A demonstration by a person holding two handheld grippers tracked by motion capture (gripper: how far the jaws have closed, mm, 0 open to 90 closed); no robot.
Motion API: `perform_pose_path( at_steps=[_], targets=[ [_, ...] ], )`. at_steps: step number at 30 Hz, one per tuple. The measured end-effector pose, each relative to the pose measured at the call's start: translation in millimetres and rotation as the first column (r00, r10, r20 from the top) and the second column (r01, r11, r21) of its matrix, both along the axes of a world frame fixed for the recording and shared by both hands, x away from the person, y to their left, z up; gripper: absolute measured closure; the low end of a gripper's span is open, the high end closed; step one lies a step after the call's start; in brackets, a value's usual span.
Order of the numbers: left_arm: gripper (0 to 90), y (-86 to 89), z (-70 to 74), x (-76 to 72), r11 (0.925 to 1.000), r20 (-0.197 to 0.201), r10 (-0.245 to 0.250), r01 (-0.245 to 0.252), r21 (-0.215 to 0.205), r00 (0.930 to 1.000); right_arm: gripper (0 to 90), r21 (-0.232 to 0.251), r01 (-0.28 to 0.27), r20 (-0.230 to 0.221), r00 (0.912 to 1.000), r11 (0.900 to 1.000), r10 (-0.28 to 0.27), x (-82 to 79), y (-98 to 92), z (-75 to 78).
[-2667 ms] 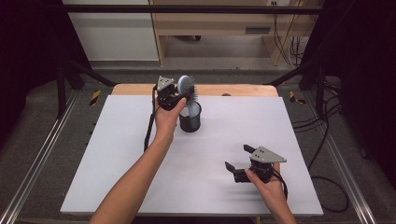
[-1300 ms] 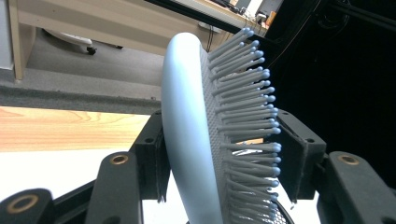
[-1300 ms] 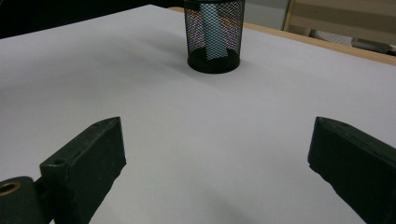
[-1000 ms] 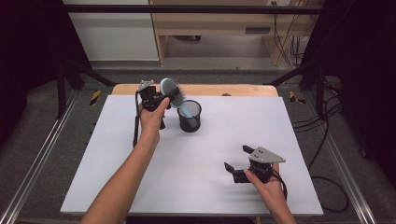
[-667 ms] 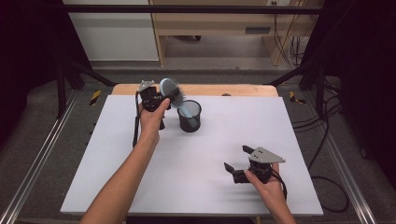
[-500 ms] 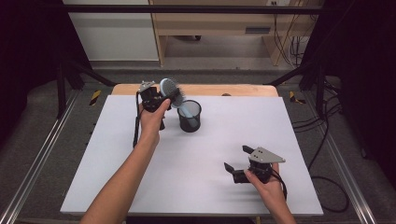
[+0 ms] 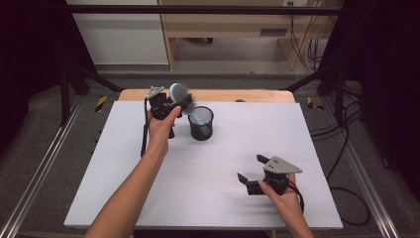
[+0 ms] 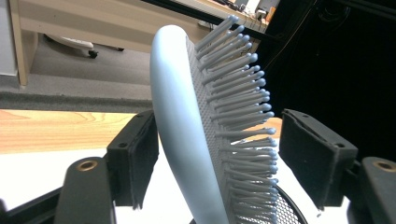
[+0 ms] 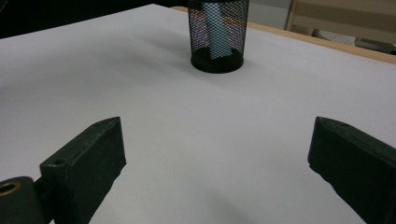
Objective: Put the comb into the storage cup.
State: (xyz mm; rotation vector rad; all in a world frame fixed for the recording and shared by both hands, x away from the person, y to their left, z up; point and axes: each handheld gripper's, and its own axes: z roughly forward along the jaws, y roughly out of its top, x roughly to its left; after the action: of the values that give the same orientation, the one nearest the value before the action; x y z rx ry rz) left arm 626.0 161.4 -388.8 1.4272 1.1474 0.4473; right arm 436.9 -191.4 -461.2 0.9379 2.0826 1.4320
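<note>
A pale blue hairbrush (image 7: 179,94) stands with its handle in a black mesh cup (image 7: 200,124) at the back of the white table (image 7: 124,163), its head leaning out to the left. My left gripper (image 7: 172,103) is around that head. In the left gripper view the brush (image 8: 187,130) sits between the pads (image 8: 135,158); the jaws have just been opening, and a gap shows between the bristles and the right pad. My right gripper (image 7: 250,167) rests open near the front right with nothing in it, facing the cup (image 9: 217,32).
A wooden strip (image 7: 247,95) runs along the table's far edge. Metal rails (image 7: 44,168) and cables (image 7: 346,148) flank the table. Bare white surface lies between the cup and the right gripper.
Since the oldest frame my left hand has shifted left with the brush head, tipping the brush over the cup's rim. Over the last second nothing moves visibly in the high view.
</note>
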Motion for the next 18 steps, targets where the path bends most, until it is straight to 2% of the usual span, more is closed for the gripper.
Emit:
perform_pose_path(
  at_steps=[7,12,18],
  targets=[
    [18.0,0.2,0.0,-0.1,0.9998,0.007,0.019,-0.019,0.012,0.9998,4.0,0.000,0.000,0.000,1.0000,1.000,0.000,0.0,0.1,0.0],
    [12.7,-1.8,1.1,-1.7,0.9982,0.027,0.025,-0.026,0.054,0.9993,4.0,-0.002,0.001,0.002,1.0000,1.000,-0.001,0.2,0.4,-0.2],
    [10.4,-2.4,1.7,-2.4,0.9986,0.035,0.023,-0.025,0.046,0.9991,4.0,-0.001,0.001,0.002,1.0000,1.000,-0.001,0.1,0.7,-0.2]
  ],
)
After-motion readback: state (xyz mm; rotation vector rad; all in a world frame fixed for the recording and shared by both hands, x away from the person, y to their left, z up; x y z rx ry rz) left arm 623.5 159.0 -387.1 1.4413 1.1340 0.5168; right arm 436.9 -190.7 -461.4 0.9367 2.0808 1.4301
